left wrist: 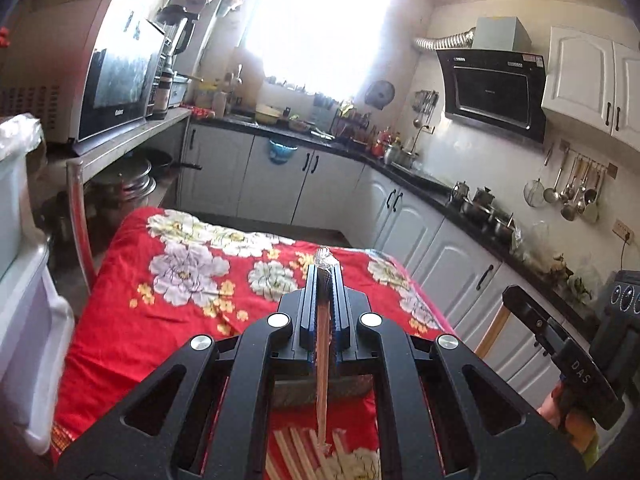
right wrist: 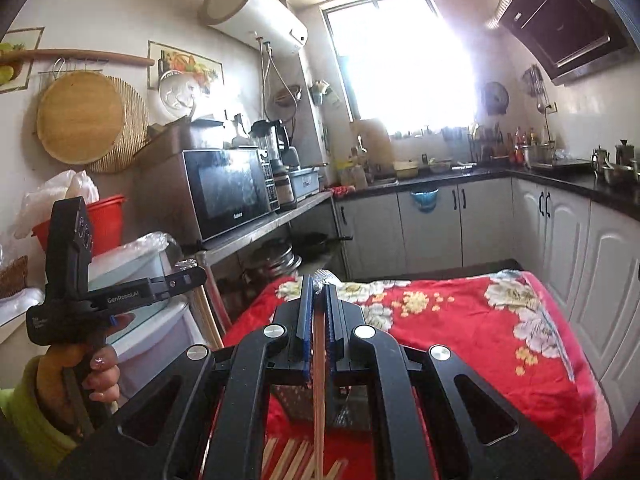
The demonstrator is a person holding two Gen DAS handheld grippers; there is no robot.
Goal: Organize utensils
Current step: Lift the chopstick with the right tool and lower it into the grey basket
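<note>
My left gripper [left wrist: 326, 270] is shut on a wooden chopstick [left wrist: 322, 368] with a silvery wrapped tip, held above the table's red floral cloth [left wrist: 180, 320]. The right gripper [right wrist: 319, 284] is likewise shut on a silver-tipped chopstick [right wrist: 318, 380] that runs back between its fingers. Several loose chopsticks [left wrist: 298, 454] [right wrist: 288, 460] lie on the cloth below both tools, beside a dark mesh holder [right wrist: 348, 404]. In the right wrist view the left gripper [right wrist: 190, 276] shows side-on at the left, a hand [right wrist: 100, 376] on its handle. The right tool's black body [left wrist: 560, 344] shows in the left wrist view.
White storage bins [left wrist: 24, 280] stand left of the table, beneath a metal shelf with a microwave [left wrist: 116, 92]. White cabinets under a black counter [left wrist: 440, 240] run along the back and right. Ladles hang on the right wall [left wrist: 576, 192].
</note>
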